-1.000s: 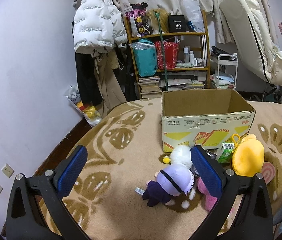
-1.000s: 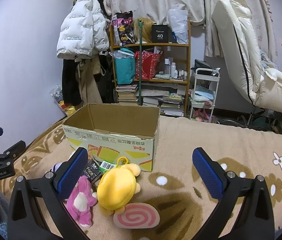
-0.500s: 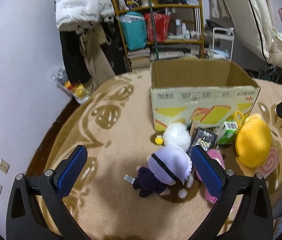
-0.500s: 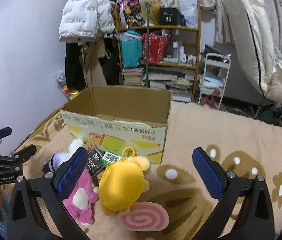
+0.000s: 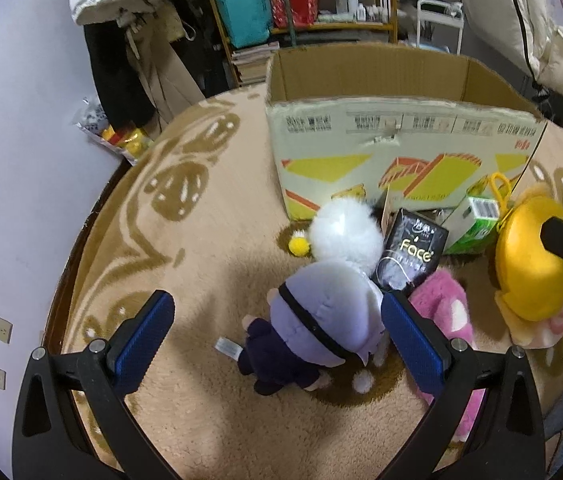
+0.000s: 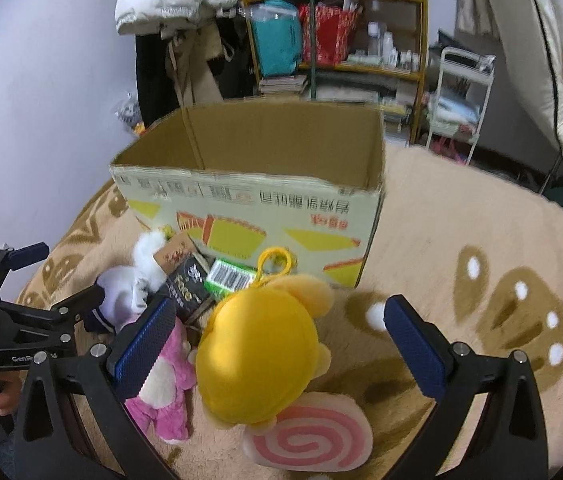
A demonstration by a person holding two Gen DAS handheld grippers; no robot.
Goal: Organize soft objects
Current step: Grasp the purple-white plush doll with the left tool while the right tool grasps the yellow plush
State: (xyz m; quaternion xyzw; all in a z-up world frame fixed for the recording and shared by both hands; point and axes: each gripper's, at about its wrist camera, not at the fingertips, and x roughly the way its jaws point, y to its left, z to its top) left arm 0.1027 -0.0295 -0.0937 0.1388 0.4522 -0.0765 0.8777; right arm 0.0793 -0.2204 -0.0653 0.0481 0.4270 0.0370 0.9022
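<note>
Both my tongs were spread wide, grasping nothing. Between the left tongs (image 5: 277,334) lay the purple doll (image 5: 313,336), hard against the right pad, so closing there could have snagged the pink plush (image 5: 443,308) too. Inside the right tongs (image 6: 277,338) sat the yellow plush (image 6: 259,360), off toward the left pad; a lopsided squeeze might have rolled it away. Beyond both, the box (image 6: 249,200) stood open.

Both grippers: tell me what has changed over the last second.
The left gripper has come down and forward over the purple-haired doll; the right gripper has closed in on the yellow plush. Both jaws stay open, holding nothing. The toys and cardboard box have not moved.
</note>
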